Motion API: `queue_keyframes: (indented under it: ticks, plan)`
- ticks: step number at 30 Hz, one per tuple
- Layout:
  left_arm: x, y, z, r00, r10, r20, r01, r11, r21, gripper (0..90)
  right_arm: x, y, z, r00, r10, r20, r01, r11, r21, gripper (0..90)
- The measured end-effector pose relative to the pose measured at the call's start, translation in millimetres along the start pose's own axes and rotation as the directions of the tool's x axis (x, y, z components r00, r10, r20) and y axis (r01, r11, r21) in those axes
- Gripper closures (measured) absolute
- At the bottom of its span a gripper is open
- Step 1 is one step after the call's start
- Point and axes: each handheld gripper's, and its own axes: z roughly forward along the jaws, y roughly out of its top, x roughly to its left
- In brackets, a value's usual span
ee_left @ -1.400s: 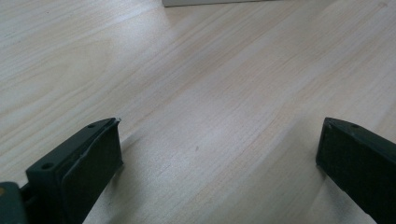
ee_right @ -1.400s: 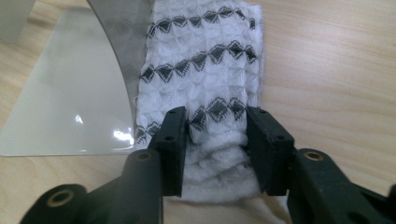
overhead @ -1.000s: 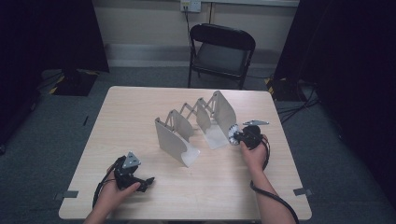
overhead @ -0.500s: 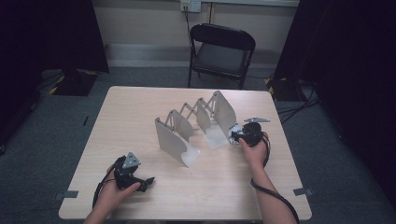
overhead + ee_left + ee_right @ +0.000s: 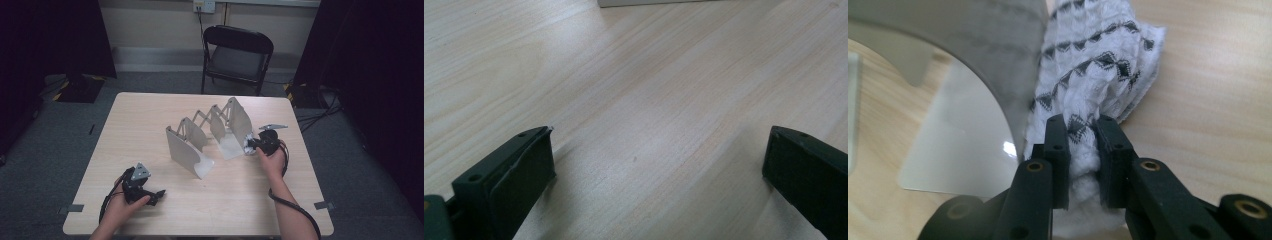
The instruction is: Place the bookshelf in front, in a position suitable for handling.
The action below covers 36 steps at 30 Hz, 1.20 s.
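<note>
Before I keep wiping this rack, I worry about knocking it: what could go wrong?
The right gripper pinches the patterned cloth against the end panel of the metal accordion rack. The left gripper rests open, far off, so the unbraced rack may slide or fold. The bunched cloth could slip out.

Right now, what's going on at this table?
A person is wiping an expandable metal file rack on the wooden table. The right hand-held gripper, whose jaws have just been closing, is clamped on a crumpled patterned cloth pressed against the rack's end panel. The left hand-held gripper rests open near the table's front edge, holding nothing.
</note>
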Motion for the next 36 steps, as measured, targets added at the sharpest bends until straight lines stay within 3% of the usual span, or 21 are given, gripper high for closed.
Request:
queue_keyframes:
  ticks: [9, 13, 23, 32, 36]
  plan:
    - [-0.3, -0.1, 0.0, 1.0000, -0.002, -0.002, 0.002, 1.0000, -0.002, 0.0, 2.8, 18.7, -28.6, 0.9986, -0.030, -0.043, 0.028, 0.998, -0.056, 77.8]
    - [-0.2, 0.0, -0.1, 1.0000, 0.000, -0.001, 0.000, 1.0000, 0.000, 0.0, 4.5, 32.2, -51.4, 0.9983, -0.034, -0.048, 0.029, 0.994, -0.105, 77.8]
    - [-0.3, -0.1, 0.0, 1.0000, -0.003, -0.001, 0.003, 1.0000, -0.002, 0.0, 15.0, 74.1, -91.5, 0.9958, -0.090, -0.014, 0.086, 0.980, -0.180, 77.6]
    - [-0.3, -0.1, 0.0, 1.0000, -0.003, -0.002, 0.003, 1.0000, -0.002, 0.0, 20.7, 87.9, -101.3, 0.9951, -0.098, -0.013, 0.092, 0.971, -0.220, 77.6]
    - [-0.2, -0.1, 0.0, 1.0000, -0.003, -0.001, 0.003, 1.0000, -0.002, 0.0, 21.3, 86.9, -101.1, 0.9932, -0.116, -0.012, 0.111, 0.973, -0.204, 77.6]
